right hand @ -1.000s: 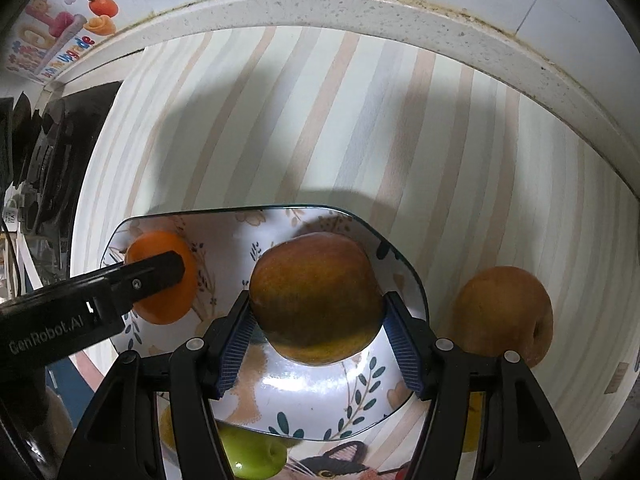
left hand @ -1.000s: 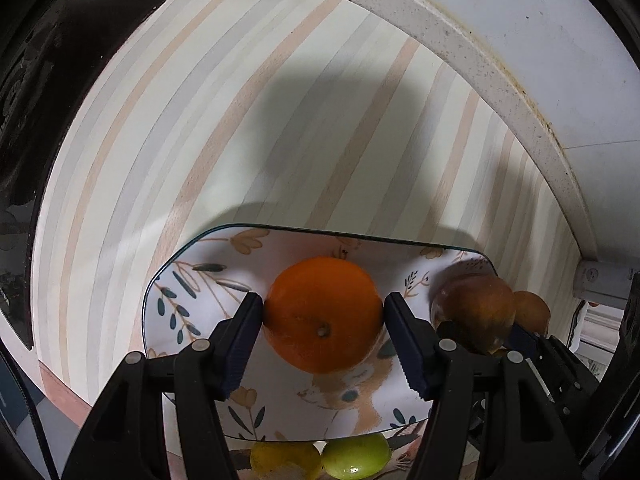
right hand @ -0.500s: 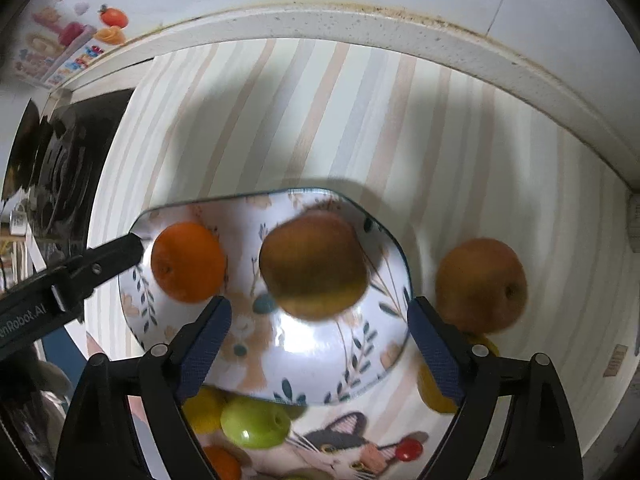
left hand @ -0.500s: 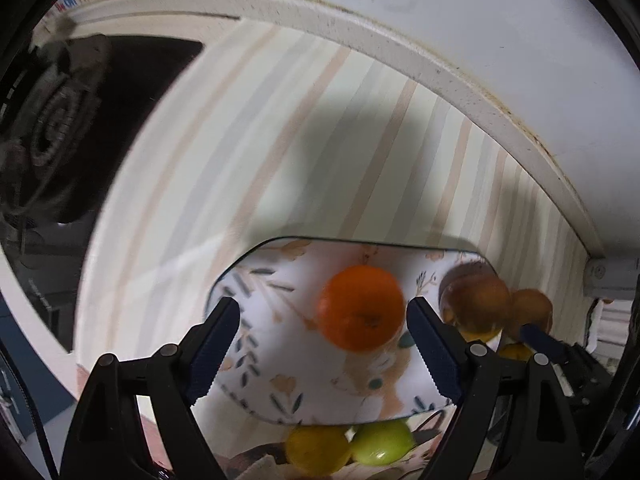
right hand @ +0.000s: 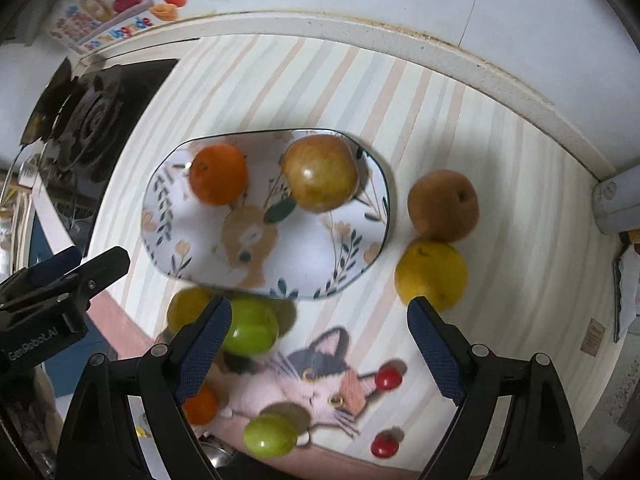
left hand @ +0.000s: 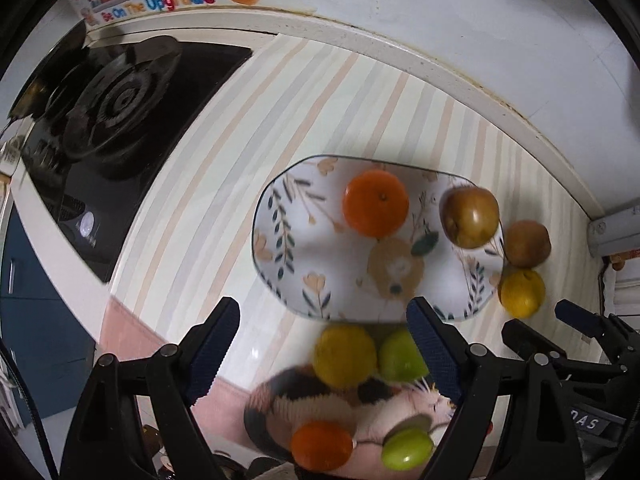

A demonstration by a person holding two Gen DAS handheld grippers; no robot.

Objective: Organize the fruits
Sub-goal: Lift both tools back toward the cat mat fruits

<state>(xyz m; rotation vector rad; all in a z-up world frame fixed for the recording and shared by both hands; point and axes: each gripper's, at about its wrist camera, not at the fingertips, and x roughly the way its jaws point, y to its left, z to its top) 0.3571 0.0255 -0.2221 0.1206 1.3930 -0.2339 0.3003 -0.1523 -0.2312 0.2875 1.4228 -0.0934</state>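
The plate [right hand: 376, 252] sits mid-tabletop [right hand: 460, 120] with two fruits on its far half: an orange [right hand: 218, 174] to the left and a brownish apple [right hand: 320, 173] to the right, a little apart. Both are round and lie loose on a shallow, glossy dish, so a nudge to the rim would likely send either rolling off.

Just right of the plate a brown pear [right hand: 443, 205] touches a yellow fruit [right hand: 431, 274]; grabbing one could shove the other toward the right edge. At the near rim a green apple [right hand: 251, 325] and a yellow one [left hand: 345, 356] crowd together, partly hidden by a finger, so a blind closing may pinch both or knock the plate.

The left claw [left hand: 322, 354] and right claw [right hand: 318, 350] both hang spread wide and empty above the near tabletop. They are close together and could collide when reaching.
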